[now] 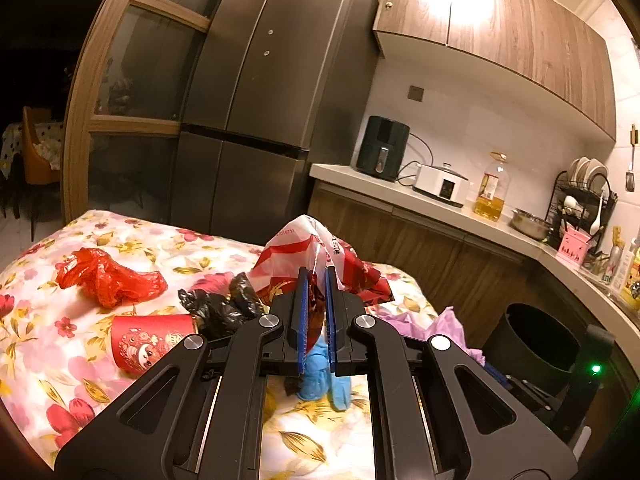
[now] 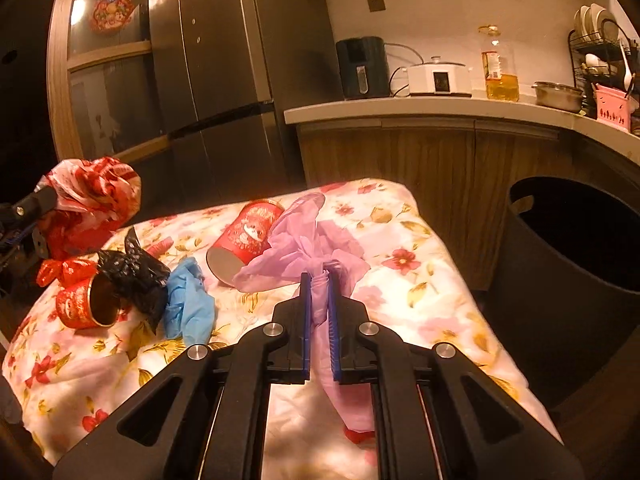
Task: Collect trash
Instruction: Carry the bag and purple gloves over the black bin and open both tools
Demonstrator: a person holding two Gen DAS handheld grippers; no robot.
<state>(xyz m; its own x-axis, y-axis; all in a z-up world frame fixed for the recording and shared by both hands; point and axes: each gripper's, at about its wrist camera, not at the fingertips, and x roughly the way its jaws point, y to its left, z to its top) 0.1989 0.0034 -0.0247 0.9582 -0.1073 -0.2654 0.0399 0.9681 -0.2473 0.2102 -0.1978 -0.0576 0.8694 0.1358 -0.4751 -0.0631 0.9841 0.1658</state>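
Observation:
My left gripper is shut on a red-and-white plastic bag and holds it above the floral-cloth table; the bag also shows in the right wrist view. My right gripper is shut on a purple glove, also seen in the left wrist view. On the cloth lie a red plastic bag, a black bag, a blue glove and two red paper cups.
A black trash bin stands on the floor right of the table; it also shows in the left wrist view. Behind are a grey fridge and a counter with appliances, an oil bottle and a dish rack.

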